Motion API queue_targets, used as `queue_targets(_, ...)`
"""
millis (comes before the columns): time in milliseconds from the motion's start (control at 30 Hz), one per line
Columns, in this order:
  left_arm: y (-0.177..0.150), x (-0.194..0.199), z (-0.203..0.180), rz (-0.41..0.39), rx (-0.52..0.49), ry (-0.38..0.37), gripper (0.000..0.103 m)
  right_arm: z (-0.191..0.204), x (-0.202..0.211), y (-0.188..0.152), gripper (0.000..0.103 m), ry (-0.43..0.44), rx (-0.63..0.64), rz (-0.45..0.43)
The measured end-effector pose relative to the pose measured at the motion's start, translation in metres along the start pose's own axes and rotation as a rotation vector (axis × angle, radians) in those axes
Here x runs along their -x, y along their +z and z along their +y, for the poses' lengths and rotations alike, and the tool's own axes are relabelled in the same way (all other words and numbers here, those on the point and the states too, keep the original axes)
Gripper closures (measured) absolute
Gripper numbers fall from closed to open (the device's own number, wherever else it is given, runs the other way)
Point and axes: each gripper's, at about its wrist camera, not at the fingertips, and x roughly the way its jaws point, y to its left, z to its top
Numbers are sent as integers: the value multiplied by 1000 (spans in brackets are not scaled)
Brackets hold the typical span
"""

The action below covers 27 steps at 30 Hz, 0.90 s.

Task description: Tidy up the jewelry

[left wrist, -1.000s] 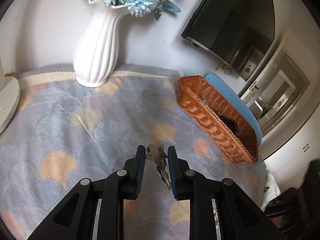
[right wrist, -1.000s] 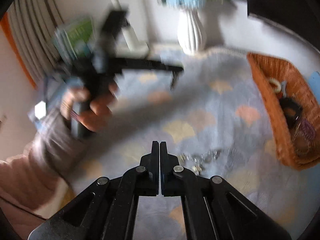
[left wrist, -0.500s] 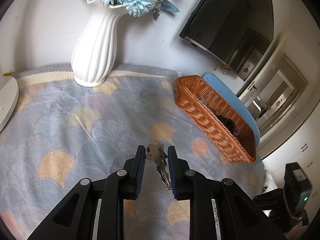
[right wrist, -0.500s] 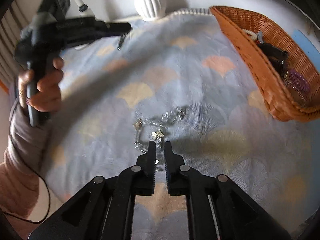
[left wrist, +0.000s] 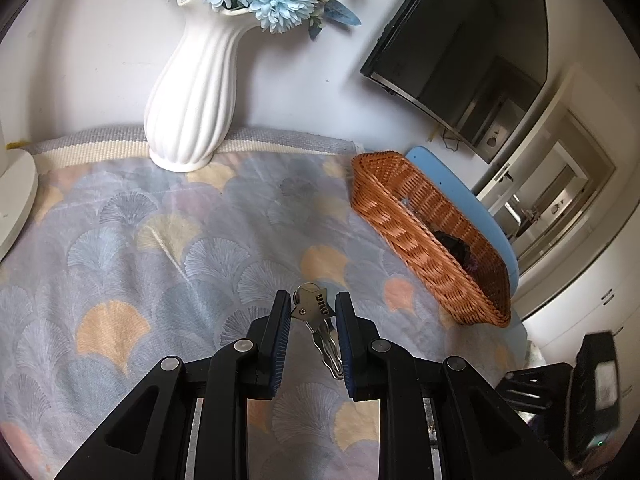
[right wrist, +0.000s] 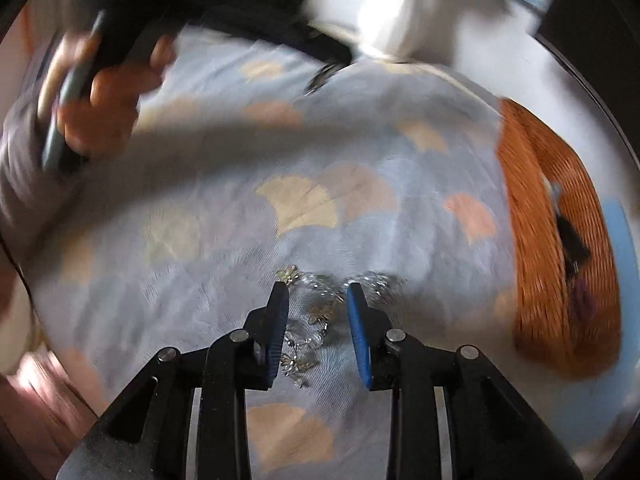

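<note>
My left gripper (left wrist: 313, 305) is shut on a silver hair clip (left wrist: 316, 318) and holds it above the patterned cloth, left of the wicker basket (left wrist: 416, 232). The right wrist view is blurred. My right gripper (right wrist: 318, 294) is open, its jaws on either side of a silver chain with small butterfly charms (right wrist: 320, 312) that lies on the cloth. The basket (right wrist: 536, 248) stands to the right and holds dark and purple items. The left gripper and the hand that holds it show at the top left of the right wrist view (right wrist: 332, 66).
A white ribbed vase (left wrist: 192, 96) with blue flowers stands at the back of the cloth. A white round object (left wrist: 14, 196) sits at the far left. A dark screen (left wrist: 460, 32) hangs on the wall. The blue table edge (left wrist: 472, 208) runs behind the basket.
My right gripper has opened and come down over the silver chain. My left gripper still holds the clip and has barely moved.
</note>
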Motion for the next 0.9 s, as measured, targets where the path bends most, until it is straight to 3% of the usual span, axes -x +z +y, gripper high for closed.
queue_targets(200, 0, 1, 1, -1, 2, -5, 80, -3, -14, 18, 71, -2, 105, 9)
queue_targets(400, -1, 0, 0, 3, 1, -6, 80, -17, -29, 36, 71, 75, 69, -2)
queue_targets(467, 0, 0, 1, 3, 4, -7, 80, -17, -29, 34, 75, 87, 63, -15)
queue_targets(533, 0, 0, 2, 2, 7, -8, 80, -13, -26, 32, 99, 98, 60, -23)
queue_targets(667, 0, 1, 0, 2, 2, -7, 80, -6, -18, 25, 103, 53, 48, -55)
queue_targets(900, 0, 0, 1, 4, 10, -8, 80, -21, 10, 24, 102, 71, -27, -117)
